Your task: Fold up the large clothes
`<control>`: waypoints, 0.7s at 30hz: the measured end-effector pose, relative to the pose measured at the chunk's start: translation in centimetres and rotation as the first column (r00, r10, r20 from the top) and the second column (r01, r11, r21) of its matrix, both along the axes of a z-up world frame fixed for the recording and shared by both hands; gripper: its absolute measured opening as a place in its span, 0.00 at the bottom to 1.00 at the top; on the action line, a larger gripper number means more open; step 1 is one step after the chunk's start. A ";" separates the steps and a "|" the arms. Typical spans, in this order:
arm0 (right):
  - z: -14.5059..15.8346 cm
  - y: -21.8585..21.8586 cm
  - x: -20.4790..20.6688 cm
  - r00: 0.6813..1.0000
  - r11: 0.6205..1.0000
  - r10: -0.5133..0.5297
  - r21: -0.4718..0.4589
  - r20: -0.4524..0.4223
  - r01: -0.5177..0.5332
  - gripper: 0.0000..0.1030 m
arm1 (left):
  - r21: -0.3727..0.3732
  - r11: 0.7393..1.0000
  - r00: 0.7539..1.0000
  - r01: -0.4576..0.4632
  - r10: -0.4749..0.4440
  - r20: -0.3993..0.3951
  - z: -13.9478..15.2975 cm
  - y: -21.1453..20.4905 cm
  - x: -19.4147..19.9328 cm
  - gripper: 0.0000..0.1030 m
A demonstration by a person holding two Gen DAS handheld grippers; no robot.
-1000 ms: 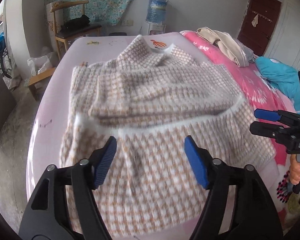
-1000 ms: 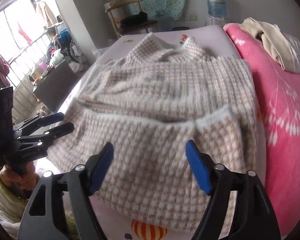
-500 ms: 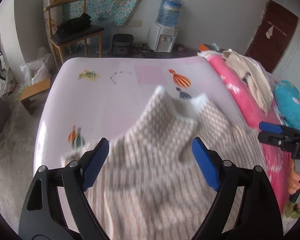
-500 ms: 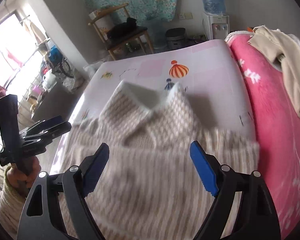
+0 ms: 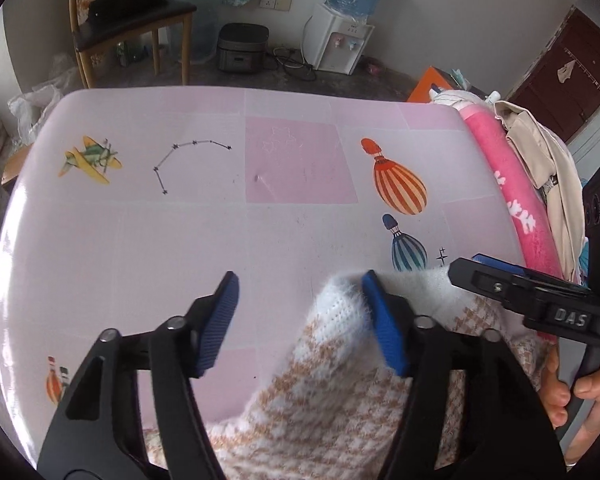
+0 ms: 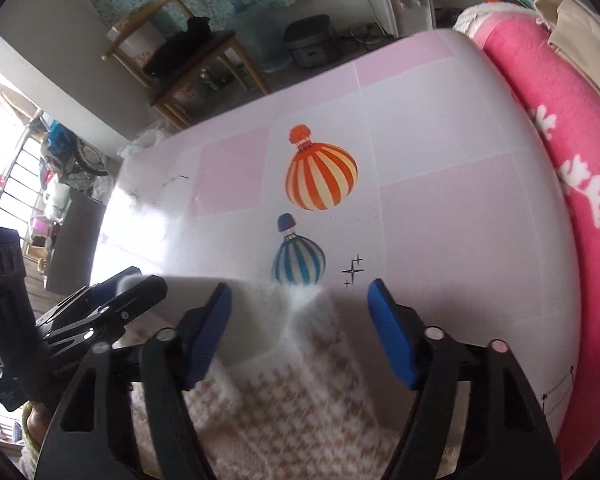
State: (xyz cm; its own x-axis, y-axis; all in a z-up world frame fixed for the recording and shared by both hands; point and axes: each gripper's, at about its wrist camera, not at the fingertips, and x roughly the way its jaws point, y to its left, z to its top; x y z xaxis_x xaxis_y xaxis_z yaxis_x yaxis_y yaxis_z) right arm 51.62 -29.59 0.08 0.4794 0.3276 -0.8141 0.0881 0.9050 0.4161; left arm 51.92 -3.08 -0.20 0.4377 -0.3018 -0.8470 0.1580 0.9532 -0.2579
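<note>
Our left gripper (image 5: pixel 298 304) is closing, its right pad brushing the fluffy white collar (image 5: pixel 340 300) of the checked sweater (image 5: pixel 324 400), the left pad over bare pink table (image 5: pixel 180 240) — nothing pinched yet. Our right gripper (image 6: pixel 298 312) is closing too, the collar's other end between its pads but not pressed. We judge both ends should be caught at equal depth, then drawn evenly so the fold lies square — the sweater sits at the table's near edge.

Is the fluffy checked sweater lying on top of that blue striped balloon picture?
Touching: in the right wrist view the sweater has its white collar edge lapping over the bottom of the blue balloon picture.
</note>
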 end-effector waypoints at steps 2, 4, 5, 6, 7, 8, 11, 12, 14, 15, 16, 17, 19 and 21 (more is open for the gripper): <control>-0.3 0.0 0.0 1.000 1.000 0.002 0.004 -0.004 -0.002 0.34 | -0.019 1.000 1.000 0.004 -0.004 -0.001 -0.2 0.0 -0.1 0.40; 0.0 0.1 -0.5 1.000 1.000 0.012 0.001 0.010 -0.012 0.17 | -0.033 0.999 1.000 0.022 -0.022 0.008 0.1 -0.3 -0.6 0.25; 0.4 0.2 -0.9 1.000 1.000 0.021 -0.003 0.023 -0.021 0.15 | -0.025 0.999 0.999 0.034 -0.034 0.018 0.5 -0.6 -1.0 0.21; 1.0 0.4 -1.4 0.999 0.999 0.031 -0.015 0.038 -0.030 0.13 | -0.013 0.999 0.999 0.042 -0.042 0.031 1.0 -0.7 -1.5 0.19; 1.8 0.6 -1.9 0.998 0.999 0.040 -0.026 0.053 -0.039 0.12 | -0.003 0.999 0.997 0.054 -0.053 0.049 1.7 -0.8 -2.1 0.15; 2.5 0.8 -2.3 0.997 0.998 0.051 -0.037 0.065 -0.048 0.12 | 0.002 0.998 0.996 0.061 -0.061 0.060 2.2 -0.9 -2.6 0.13; 4.9 1.6 -4.5 0.990 0.993 0.089 -0.086 0.110 -0.080 0.11 | 0.003 0.997 0.991 0.083 -0.083 0.102 4.4 -0.5 -5.2 0.11; 5.6 1.9 -5.6 0.987 0.990 0.104 -0.105 0.126 -0.091 0.11 | 0.004 0.996 0.989 0.092 -0.091 0.115 5.1 -0.3 -6.2 0.11; 6.8 2.5 -7.6 0.978 0.983 0.138 -0.142 0.154 -0.117 0.11 | 0.004 0.994 0.984 0.110 -0.110 0.140 6.3 0.2 -8.1 0.10; 7.4 2.9 -9.0 0.973 0.978 0.158 -0.165 0.170 -0.130 0.11 | 0.005 0.992 0.980 0.128 -0.127 0.154 6.9 0.6 -9.7 0.10; 7.8 3.2 -10.3 0.967 0.972 0.177 -0.183 0.181 -0.144 0.11 | 0.009 0.990 0.976 0.140 -0.140 0.165 7.3 1.0 -10.8 0.10; 8.0 3.6 -11.6 0.961 0.967 0.198 -0.198 0.192 -0.159 0.11 | 0.013 0.988 0.972 0.154 -0.154 0.178 7.7 1.3 -12.2 0.10; 7.7 4.3 -14.9 0.945 0.952 0.249 -0.232 0.212 -0.199 0.11 | 0.018 0.983 0.963 0.183 -0.183 0.197 7.8 2.1 -15.5 0.09; 6.6 5.1 -17.9 0.927 0.927 0.317 -0.273 0.202 -0.257 0.13 | 0.015 0.977 0.957 0.213 -0.211 0.199 7.2 2.7 -18.4 0.07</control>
State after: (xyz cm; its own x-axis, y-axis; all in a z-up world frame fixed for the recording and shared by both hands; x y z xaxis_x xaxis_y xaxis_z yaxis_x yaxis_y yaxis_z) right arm 33.74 -24.45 6.73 0.5834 0.2916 -0.7581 -0.2650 0.9506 0.1617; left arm 33.55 -0.42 7.00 0.5222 -0.4110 -0.7473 0.4048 0.8907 -0.2070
